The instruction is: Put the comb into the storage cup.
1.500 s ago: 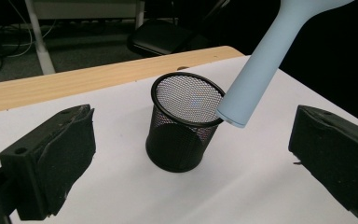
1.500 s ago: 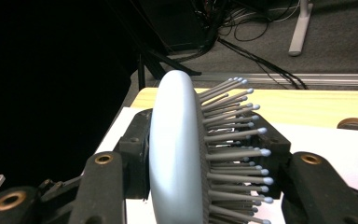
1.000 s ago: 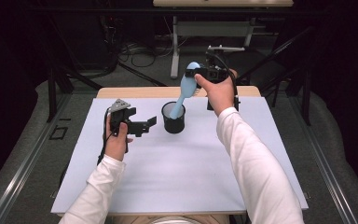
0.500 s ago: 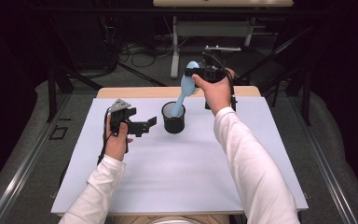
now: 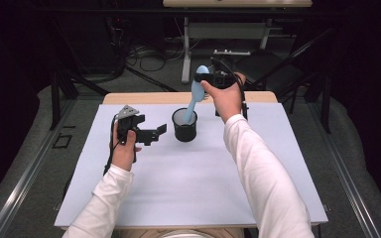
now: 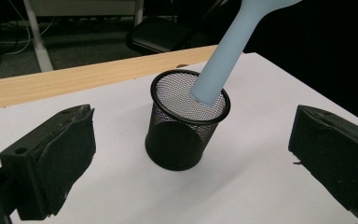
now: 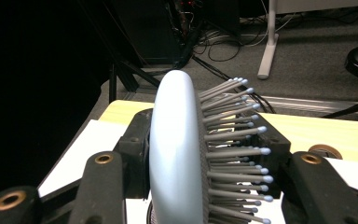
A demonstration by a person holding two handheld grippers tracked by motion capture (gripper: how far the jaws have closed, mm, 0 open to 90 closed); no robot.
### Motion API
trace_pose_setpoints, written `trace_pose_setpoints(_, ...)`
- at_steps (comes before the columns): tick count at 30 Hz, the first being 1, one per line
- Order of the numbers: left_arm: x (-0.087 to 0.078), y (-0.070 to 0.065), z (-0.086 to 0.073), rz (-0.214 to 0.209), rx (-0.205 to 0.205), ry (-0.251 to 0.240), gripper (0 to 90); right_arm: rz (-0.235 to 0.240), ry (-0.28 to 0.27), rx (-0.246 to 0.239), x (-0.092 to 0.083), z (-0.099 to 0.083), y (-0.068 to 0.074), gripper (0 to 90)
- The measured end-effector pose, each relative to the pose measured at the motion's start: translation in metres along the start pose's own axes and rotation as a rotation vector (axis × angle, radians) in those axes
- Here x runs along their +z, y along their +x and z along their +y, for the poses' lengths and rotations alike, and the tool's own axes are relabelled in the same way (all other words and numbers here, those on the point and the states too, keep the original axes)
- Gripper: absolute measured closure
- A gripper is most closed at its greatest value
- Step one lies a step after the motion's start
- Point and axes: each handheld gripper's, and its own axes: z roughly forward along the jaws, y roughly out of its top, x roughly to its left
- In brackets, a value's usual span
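Right tongs (image 5: pixel 204 82) clamped on pale blue hairbrush (image 5: pixel 197 94) head, handle end inside black mesh cup (image 5: pixel 184 126) on table (image 5: pixel 178 183), left tongs (image 5: pixel 155 134) apart beside cup, holding nothing

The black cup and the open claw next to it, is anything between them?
No. In the left gripper view, just bare white table lies between the left claw and the mesh cup.

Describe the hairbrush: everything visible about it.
The hairbrush is pale blue, smooth like plastic, with an oval head and a round tapering handle. Grey ball-tipped bristles stick out from one face of the head. It stands tilted, head up, clamped at the head by the right gripper. Its handle end dips into the black mesh cup on the white mat.
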Motion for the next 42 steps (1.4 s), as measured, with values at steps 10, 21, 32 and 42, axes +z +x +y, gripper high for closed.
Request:
trace_pose_setpoints(10, 0.000, 0.000, 0.000, 0.001, -0.006, 0.001, 0.7, -0.020, -0.003, -0.046, 0.007, -0.005, 0.006, 49.6)
trace_pose_setpoints(21, 0.000, 0.001, 0.000, 0.002, -0.006, 0.000, 0.7, -0.021, 0.001, -0.071, 0.017, -0.011, 0.015, 49.6)
trace_pose_setpoints(32, -0.001, 0.001, 0.000, 0.002, -0.005, -0.004, 0.7, -0.019, 0.017, -0.090, 0.025, -0.019, 0.021, 49.6)
trace_pose_setpoints(42, -0.001, 0.001, 0.000, 0.001, -0.002, -0.003, 0.7, -0.022, 0.024, -0.110, 0.029, -0.022, 0.024, 49.5)
